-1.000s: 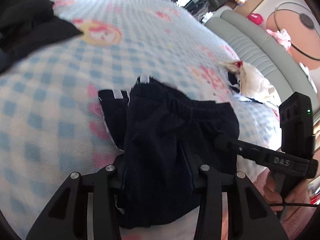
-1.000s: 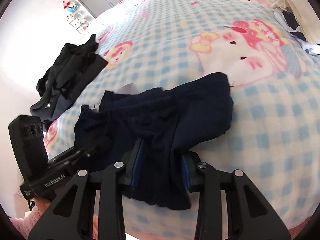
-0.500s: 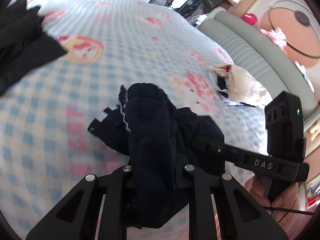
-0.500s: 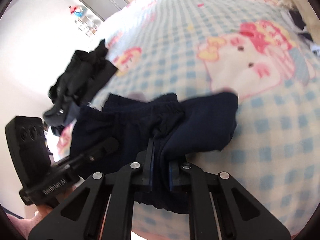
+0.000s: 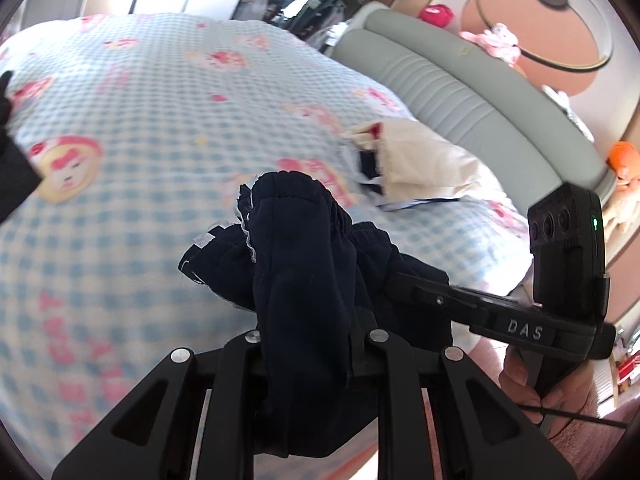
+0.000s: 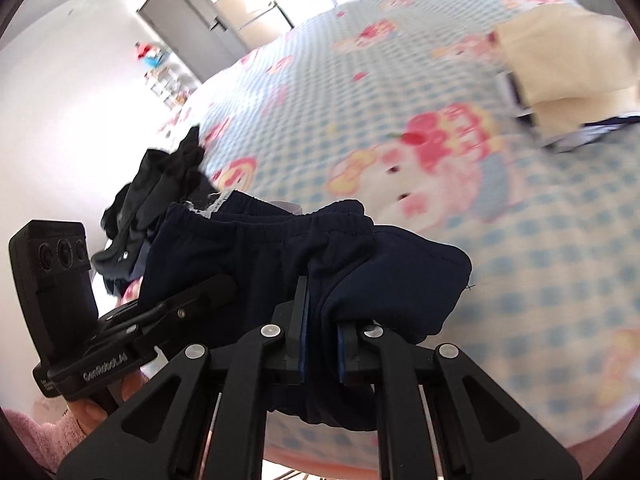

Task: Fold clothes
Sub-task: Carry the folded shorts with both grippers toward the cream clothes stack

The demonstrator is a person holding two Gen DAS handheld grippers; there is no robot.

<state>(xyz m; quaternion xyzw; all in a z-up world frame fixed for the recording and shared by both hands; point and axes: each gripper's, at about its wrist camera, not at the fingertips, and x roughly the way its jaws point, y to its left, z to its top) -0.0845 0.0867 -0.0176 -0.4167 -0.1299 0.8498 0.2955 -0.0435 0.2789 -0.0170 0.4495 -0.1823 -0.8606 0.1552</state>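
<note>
Bunching soft navy shorts point(image 5: 304, 256), elastic-waisted

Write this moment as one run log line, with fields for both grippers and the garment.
left gripper: shut on navy shorts | right gripper: shut on navy shorts | shorts: bunched, above checked blanket

Open checked bedspread point(image 5: 160, 128) ahead; cream garment point(image 5: 424, 160) obstructs far right, black clothing pile point(image 6: 160, 188) the left edge.

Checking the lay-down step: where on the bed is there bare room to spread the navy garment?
Bare checked blanket lies between the black clothes pile and the cream garment. It is crowded by the headboard, where the cream garment sits. Both the left gripper and the right gripper hold the navy garment.
</note>
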